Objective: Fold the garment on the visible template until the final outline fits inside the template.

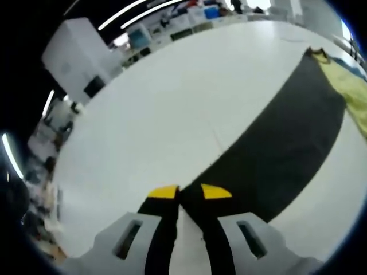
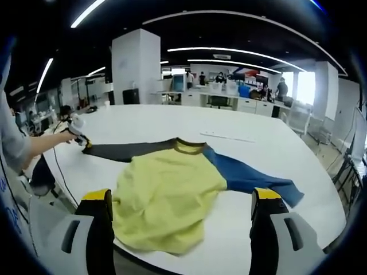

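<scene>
The garment is a long-sleeved top lying flat on the white table, filling the lower middle of the right gripper view: yellow body, dark sleeve running out to the left, blue sleeve trailing to the right. I can't make out any template outline on the table in either view, so fit is a guess for now.

The left gripper has its 2 yellow-tipped jaws nearly pressed together right at the cuff end of the dark sleeve, bottom centre of the left gripper view. It looks like it's pinching the cuff, though the cloth between the tips is hard to see. In the right gripper view it shows tiny at middle left, at that same sleeve end. The right gripper has its jaws spread wide with nothing between them, hovering over the hem.

My take for this step: lift the cuff just enough to clear the table, carry the sleeve across the yellow body in 1 straight sweep, and lay it down flat. The free gripper could pin the shoulder so the body doesn't drag.
</scene>
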Motion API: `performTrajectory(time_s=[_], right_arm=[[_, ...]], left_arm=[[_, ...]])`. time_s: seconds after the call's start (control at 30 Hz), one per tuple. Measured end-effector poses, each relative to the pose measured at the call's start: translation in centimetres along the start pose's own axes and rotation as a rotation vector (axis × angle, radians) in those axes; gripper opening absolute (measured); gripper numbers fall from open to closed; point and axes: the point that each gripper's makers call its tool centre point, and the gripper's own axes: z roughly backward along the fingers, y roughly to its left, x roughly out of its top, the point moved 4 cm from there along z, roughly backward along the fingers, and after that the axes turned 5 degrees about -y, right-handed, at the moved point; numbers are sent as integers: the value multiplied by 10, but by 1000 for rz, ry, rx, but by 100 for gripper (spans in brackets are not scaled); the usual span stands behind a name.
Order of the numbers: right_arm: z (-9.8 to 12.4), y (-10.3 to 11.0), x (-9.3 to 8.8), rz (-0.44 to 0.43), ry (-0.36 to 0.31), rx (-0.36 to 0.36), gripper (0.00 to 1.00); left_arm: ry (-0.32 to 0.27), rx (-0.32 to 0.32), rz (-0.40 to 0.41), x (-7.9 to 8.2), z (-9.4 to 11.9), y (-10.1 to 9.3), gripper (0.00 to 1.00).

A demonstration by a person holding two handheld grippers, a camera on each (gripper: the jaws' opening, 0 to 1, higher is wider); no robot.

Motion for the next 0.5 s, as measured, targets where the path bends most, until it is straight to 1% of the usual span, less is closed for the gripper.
performTrajectory(time_s=[0.13, 0.27, 0.3, 0.37, 0.43, 0.47, 0.5], right_arm=[[0, 0, -2, 2, 2, 2, 100], [2, -2, 1, 2, -11, 8, 100], [1, -3, 1, 4, -13, 14, 100], [2, -6, 1, 16, -13, 19, 100], [3, -8, 0, 17, -12, 22, 100], [4, -11, 0, 18, -17, 22, 100], [4, -12, 0, 18, -18, 21, 100]], left_arm=[[-19, 21, -19, 0, 6, -2, 30], [-35, 36, -22, 1, 14, -1, 43], [-39, 36, -11, 0, 19, 0, 44], [-57, 25, 37, 1, 26, -4, 45], [-101, 14, 84, 7, 37, -9, 47], [-129, -2, 95, 12, 47, -16, 49], [-137, -11, 93, 13, 49, -18, 51]])
